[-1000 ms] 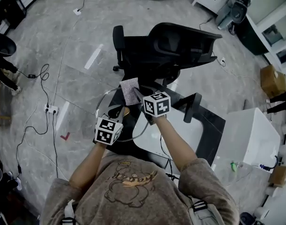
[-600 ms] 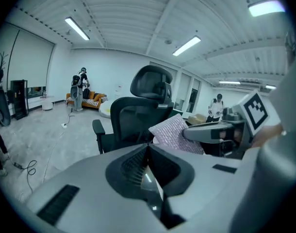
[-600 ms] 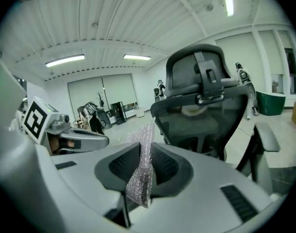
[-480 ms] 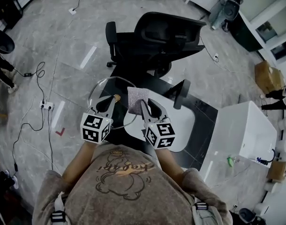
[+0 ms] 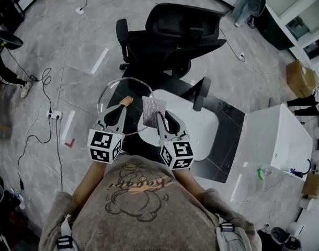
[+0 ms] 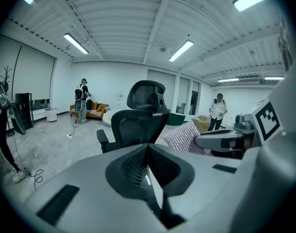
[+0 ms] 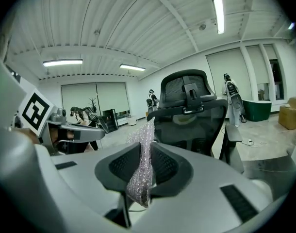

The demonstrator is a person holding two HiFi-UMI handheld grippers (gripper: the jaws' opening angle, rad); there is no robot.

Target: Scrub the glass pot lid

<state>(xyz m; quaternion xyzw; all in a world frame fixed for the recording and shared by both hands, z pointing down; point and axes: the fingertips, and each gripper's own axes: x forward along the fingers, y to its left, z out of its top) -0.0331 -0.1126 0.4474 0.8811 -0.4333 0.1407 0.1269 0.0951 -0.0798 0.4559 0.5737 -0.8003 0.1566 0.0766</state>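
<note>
- One black office chair (image 5: 172,38) is seen ahead in all three views.
- One glass pot lid (image 5: 113,90) is gripped by the closed jaws of the left gripper (image 5: 121,109), with its wooden knob (image 5: 126,100) just past the tips.
- The lid's full ring is shown only in the head view.
- One glittery scrub pad (image 7: 143,169) is pinched upright in the right gripper (image 7: 147,147), just beside the lid.

Left hand-held gripper (image 5: 119,110) and right hand-held gripper (image 5: 159,118) point forward side by side, jaws clamped.
</note>
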